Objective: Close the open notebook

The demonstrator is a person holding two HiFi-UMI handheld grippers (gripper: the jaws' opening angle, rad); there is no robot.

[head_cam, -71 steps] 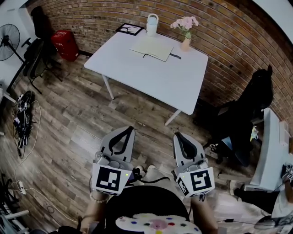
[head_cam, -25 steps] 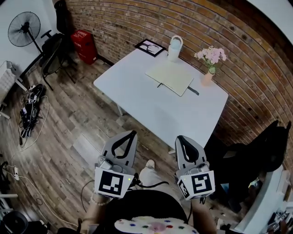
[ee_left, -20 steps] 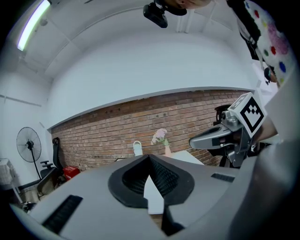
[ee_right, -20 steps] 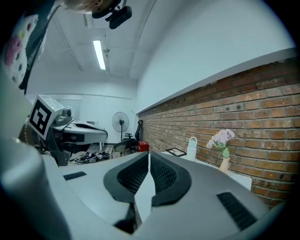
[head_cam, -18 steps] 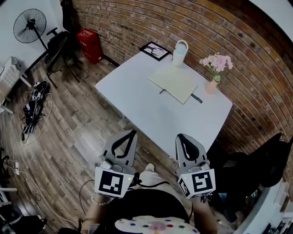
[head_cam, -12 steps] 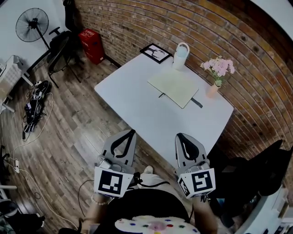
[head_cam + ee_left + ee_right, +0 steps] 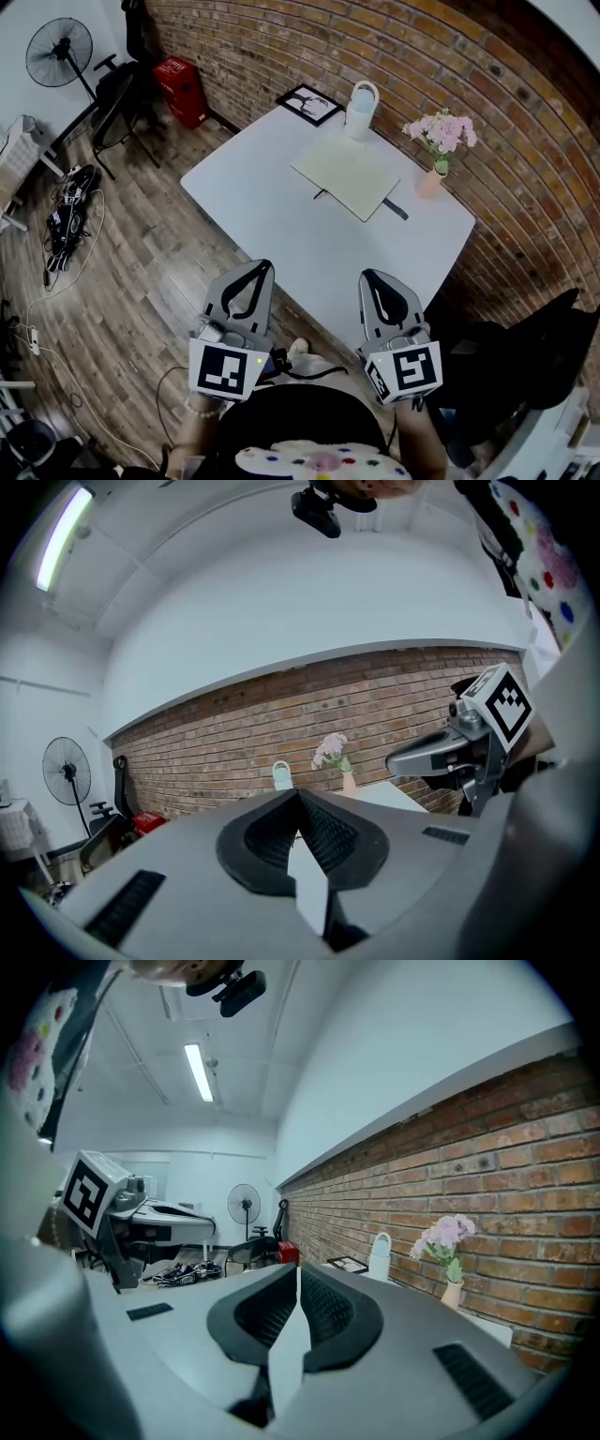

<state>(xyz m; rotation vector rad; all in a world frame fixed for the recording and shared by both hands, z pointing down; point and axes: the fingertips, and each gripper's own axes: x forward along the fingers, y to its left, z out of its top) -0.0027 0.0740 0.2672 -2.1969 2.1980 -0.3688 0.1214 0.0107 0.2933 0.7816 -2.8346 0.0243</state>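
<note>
An open cream notebook [image 7: 346,175] lies flat on the far half of a white table [image 7: 281,234], with a dark pen [image 7: 395,210] at its right edge. My left gripper [image 7: 258,267] and right gripper [image 7: 367,277] are held side by side near the table's front edge, well short of the notebook. Both are shut with nothing between their jaws. In the left gripper view the left gripper [image 7: 298,792] points toward the brick wall, and the right gripper [image 7: 298,1267] does the same in its own view. The notebook is hidden in both gripper views.
A pale jug [image 7: 360,97], a framed picture [image 7: 308,103] and a vase of pink flowers [image 7: 436,141] stand along the table's far edge by the brick wall. A fan [image 7: 58,44], a red box [image 7: 181,78] and chairs [image 7: 117,94] are at the left; cables [image 7: 66,211] lie on the wooden floor.
The table and notebook have drawn nearer and lower in the head view as the person stepped forward. Both grippers stayed shut and side by side, now reaching the table's front edge.
</note>
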